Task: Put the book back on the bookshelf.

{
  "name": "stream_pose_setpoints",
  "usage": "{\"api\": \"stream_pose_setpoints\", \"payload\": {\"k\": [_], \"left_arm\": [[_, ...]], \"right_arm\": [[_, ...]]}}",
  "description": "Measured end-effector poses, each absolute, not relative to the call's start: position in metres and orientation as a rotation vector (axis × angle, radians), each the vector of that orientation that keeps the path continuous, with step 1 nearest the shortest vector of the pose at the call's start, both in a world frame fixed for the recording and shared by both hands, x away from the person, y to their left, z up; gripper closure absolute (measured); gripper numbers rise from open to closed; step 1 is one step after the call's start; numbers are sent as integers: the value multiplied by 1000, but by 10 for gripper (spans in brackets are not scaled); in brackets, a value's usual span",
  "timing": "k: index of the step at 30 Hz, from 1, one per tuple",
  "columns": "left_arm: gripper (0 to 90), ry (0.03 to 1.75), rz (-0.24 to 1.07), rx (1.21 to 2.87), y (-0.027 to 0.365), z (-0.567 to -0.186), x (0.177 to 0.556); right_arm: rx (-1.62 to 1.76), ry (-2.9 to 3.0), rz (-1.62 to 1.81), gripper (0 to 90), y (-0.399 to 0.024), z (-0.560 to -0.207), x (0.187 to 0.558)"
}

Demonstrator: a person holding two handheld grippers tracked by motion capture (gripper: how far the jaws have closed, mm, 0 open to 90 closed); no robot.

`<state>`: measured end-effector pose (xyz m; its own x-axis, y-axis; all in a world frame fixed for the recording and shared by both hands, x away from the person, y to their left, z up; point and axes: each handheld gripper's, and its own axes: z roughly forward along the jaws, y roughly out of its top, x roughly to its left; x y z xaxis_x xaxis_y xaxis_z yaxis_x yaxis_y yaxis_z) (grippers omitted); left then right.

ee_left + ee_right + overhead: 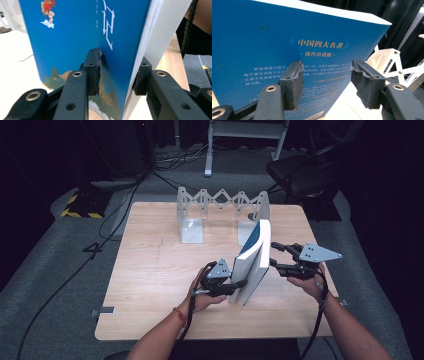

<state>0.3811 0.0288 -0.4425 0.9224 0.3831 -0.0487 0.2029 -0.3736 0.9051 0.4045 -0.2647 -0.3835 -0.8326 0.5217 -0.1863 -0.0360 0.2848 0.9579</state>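
High view, book: a thick blue-covered book [252,262] stands on its lower edge on the wooden table [150,270], near the middle, leaning slightly, page block facing the person.
High view, left gripper: the left gripper [235,285] is at the book's near lower corner, held in the person's left hand [202,297].
High view, right gripper: the right gripper [274,255] sits at the book's right face, jaws pointing at the cover, held in the right hand [307,285].
High view, surroundings: a white expanding rack [222,205] stands at the far edge of the table, behind the book.
Left gripper view, claw: jaws pinch the book [82,32], one pad on the blue front cover, the other on the opposite side past the white page edge.
Right gripper view, claw: jaws spread apart in front of the blue back cover [274,42] with its printed text; whether the left pad touches it, cannot tell.
Right gripper view, background: the white rack [392,62] is visible beyond the right jaw.
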Motion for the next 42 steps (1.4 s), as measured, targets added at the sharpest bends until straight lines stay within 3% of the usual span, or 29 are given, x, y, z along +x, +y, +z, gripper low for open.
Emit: {"api": "stream_pose_setpoints", "payload": {"k": [8, 9, 14, 20, 23, 27, 31, 38, 42], "left_arm": [[579, 421, 269, 2022, 35, -438, 375], [526, 419, 273, 2044, 36, -436, 372], [476, 409, 281, 2082, 39, -432, 361], [257, 424, 324, 2117, 29, -433, 342], [223, 461, 351, 2105, 23, -434, 338], [245, 525, 440, 2092, 16, -436, 333], [289, 600, 426, 2056, 12, -441, 339], [278, 663, 487, 2025, 4, -448, 338], [336, 703, 508, 2002, 2, -452, 339]], "right_arm": [[409, 2131, 1582, 419, -251, -394, 397], [395, 2181, 1593, 419, -246, -401, 394], [367, 2224, 1583, 419, -240, -410, 390], [312, 2285, 1575, 406, -231, -418, 384], [323, 2284, 1580, 399, -226, -420, 383], [338, 2274, 1581, 380, -223, -421, 383], [363, 2270, 1589, 355, -224, -422, 384], [365, 2260, 1571, 349, -222, -422, 383], [367, 2255, 1567, 344, -222, -422, 382]]}}
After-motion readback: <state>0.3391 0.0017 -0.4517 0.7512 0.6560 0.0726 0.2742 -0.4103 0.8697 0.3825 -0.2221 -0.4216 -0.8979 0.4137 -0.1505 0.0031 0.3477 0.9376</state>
